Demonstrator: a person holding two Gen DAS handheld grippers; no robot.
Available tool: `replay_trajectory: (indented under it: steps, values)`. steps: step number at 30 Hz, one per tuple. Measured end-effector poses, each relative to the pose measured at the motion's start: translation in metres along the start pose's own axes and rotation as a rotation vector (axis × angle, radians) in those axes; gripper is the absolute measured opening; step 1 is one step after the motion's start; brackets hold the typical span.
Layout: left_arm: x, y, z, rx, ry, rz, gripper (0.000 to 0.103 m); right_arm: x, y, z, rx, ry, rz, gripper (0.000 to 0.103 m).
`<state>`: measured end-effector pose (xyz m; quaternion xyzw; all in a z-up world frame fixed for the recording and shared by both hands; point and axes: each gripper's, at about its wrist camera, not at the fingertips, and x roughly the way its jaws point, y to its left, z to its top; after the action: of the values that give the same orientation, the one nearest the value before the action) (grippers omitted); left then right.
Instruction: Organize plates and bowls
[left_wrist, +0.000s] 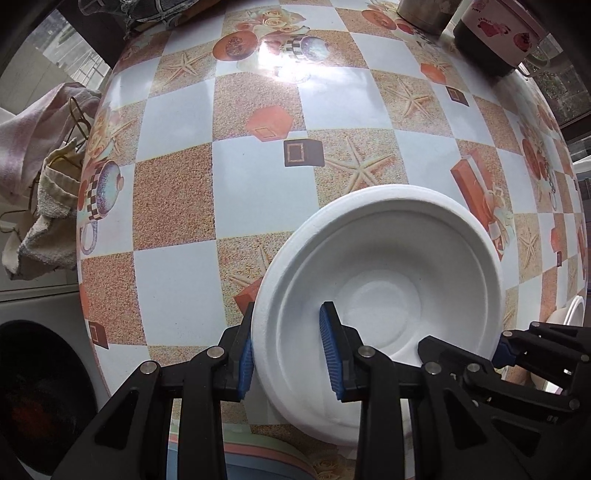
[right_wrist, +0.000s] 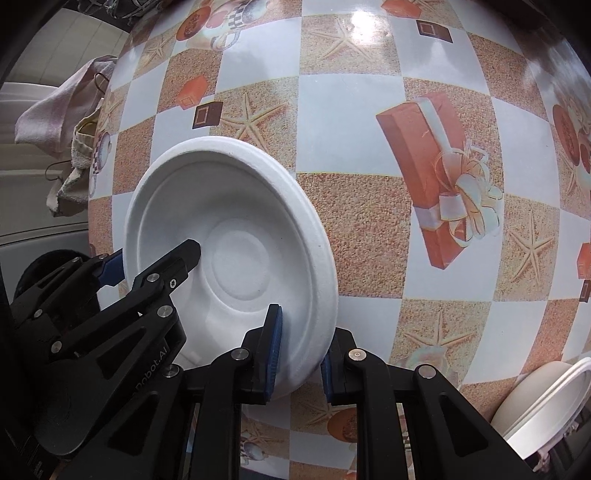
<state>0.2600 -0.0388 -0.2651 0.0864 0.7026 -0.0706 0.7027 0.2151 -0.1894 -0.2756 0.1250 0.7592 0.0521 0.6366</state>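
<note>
- The table (left_wrist: 258, 184) wears a glossy checked cloth printed with starfish and gift boxes; towels (left_wrist: 40, 155) hang off its left edge.
- Nearest, the white bowl (left_wrist: 384, 266) sits close to the table's near edge, gripped from both sides.
- The left gripper (left_wrist: 288, 354) straddles the bowl's left rim, pads narrowed onto it (one inside, one outside).
- The right gripper (right_wrist: 297, 354) clamps the opposite rim likewise.
- Judgement: lift level and together, since uneven pull could buckle the thin rim.
- Toward the near right corner wait more white dishes (right_wrist: 546, 402), probably the stack.
- At the far edge stands a mug (left_wrist: 498, 33).
</note>
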Motion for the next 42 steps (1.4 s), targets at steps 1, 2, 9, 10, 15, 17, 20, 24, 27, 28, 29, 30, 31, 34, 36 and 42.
replay_trajectory:
  steps: [1,2,9,10,15,17,20,24,27,28,29,30,31,34,36,42]
  values:
    - [0.0,-0.003,-0.003,0.006,-0.001,0.001,0.035,0.0,-0.002,-0.003,0.004,0.001,-0.002,0.022]
    - [0.001,-0.008,-0.009,0.01,-0.001,0.0,0.035,0.001,-0.004,-0.005,0.011,0.003,0.001,0.021]
    - [0.001,-0.036,-0.026,0.061,0.011,0.002,0.035,0.002,-0.021,-0.026,0.067,0.013,0.015,0.022]
    - [0.001,-0.039,-0.028,0.065,0.013,0.0,0.035,0.002,-0.024,-0.029,0.073,0.014,0.016,0.022]
    - [0.001,-0.057,-0.046,0.075,0.028,-0.007,0.035,0.0,-0.034,-0.045,0.09,0.019,0.014,0.022]
    - [0.001,-0.065,-0.055,0.083,0.031,-0.009,0.035,-0.001,-0.037,-0.049,0.096,0.021,0.013,0.022]
    - [-0.003,-0.078,-0.068,0.103,0.028,-0.004,0.035,-0.002,-0.04,-0.052,0.106,0.021,0.013,0.022]
    - [-0.006,-0.088,-0.079,0.117,0.02,-0.001,0.035,-0.007,-0.045,-0.06,0.115,0.01,0.012,0.022]
    - [-0.011,-0.091,-0.084,0.123,0.014,-0.001,0.035,-0.01,-0.043,-0.06,0.12,0.003,0.015,0.022]
    - [-0.015,-0.093,-0.081,0.125,0.011,-0.001,0.035,-0.012,-0.045,-0.062,0.122,-0.001,0.016,0.022]
    - [-0.019,-0.094,-0.082,0.127,0.008,-0.001,0.035,-0.016,-0.05,-0.063,0.125,-0.004,0.019,0.022]
    - [-0.021,-0.096,-0.084,0.129,0.005,-0.001,0.035,-0.017,-0.047,-0.068,0.127,-0.008,0.021,0.022]
    - [-0.026,-0.099,-0.085,0.131,0.001,0.0,0.035,-0.02,-0.048,-0.069,0.13,-0.011,0.023,0.022]
    - [-0.036,-0.098,-0.09,0.137,-0.008,-0.002,0.035,-0.028,-0.049,-0.065,0.139,-0.02,0.028,0.022]
    - [-0.042,-0.103,-0.095,0.142,-0.015,-0.005,0.035,-0.033,-0.056,-0.067,0.145,-0.03,0.031,0.022]
    - [-0.07,-0.113,-0.092,0.163,-0.03,-0.015,0.035,-0.048,-0.066,-0.072,0.169,-0.062,0.038,0.022]
